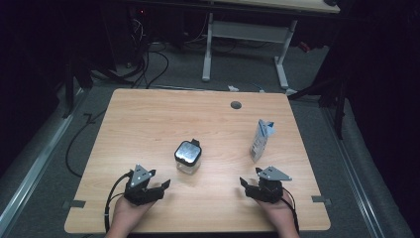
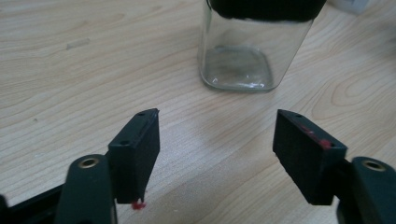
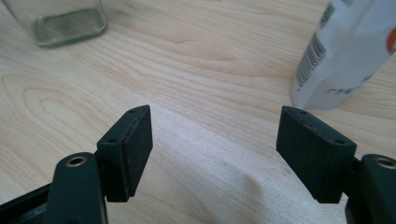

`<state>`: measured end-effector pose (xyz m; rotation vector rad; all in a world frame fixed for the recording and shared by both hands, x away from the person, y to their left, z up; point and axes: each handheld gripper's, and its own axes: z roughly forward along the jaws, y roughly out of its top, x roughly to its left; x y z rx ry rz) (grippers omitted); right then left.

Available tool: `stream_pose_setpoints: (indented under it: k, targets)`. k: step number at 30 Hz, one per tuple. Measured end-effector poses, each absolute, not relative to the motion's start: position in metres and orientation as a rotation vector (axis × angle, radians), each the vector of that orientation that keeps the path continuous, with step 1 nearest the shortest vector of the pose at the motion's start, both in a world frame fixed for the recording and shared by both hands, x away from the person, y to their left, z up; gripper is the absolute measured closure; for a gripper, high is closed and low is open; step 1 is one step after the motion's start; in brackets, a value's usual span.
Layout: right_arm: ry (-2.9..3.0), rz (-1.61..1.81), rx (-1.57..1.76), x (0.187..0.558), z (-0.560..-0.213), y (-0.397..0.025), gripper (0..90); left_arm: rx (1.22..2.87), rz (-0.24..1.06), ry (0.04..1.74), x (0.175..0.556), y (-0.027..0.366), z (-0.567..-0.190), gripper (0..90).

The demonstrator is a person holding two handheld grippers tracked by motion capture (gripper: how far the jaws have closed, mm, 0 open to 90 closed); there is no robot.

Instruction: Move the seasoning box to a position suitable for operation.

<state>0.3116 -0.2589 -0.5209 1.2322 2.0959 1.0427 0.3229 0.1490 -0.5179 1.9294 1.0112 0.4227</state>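
Observation:
A square glass jar [image 1: 187, 157] with a black lid stands upright near the table's middle; its clear base [image 2: 239, 67] sits just ahead of my left gripper [image 2: 217, 140], which is open and holds nothing. A small white carton [image 1: 260, 140] stands upright to the right of the jar; its lower part [image 3: 343, 58] rises ahead and to the right of my right gripper [image 3: 215, 142], also open and empty. In the high view the left gripper [image 1: 148, 188] and right gripper [image 1: 260, 187] rest low near the table's front edge, one on each side.
The wooden table [image 1: 148, 124] has a round cable hole [image 1: 236, 105] at the back. Beyond it stand a white desk frame [image 1: 245, 37] and cables [image 1: 148, 64] on grey floor. The jar's corner [image 3: 65, 23] lies at the right gripper view's top left.

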Motion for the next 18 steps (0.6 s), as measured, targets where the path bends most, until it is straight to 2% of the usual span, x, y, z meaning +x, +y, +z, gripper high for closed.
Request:
stream_pose_setpoints:
  k: [10,18]
  targets:
    - [2.083,1.076,1.245,0.312,-0.52,-0.26,30.9,1.911,0.452,1.012,0.324,0.154,-0.518,33.8]
    - [2.071,1.1,1.265,0.318,-0.522,-0.266,33.6,1.89,0.452,0.972,0.321,0.165,-0.519,41.8]
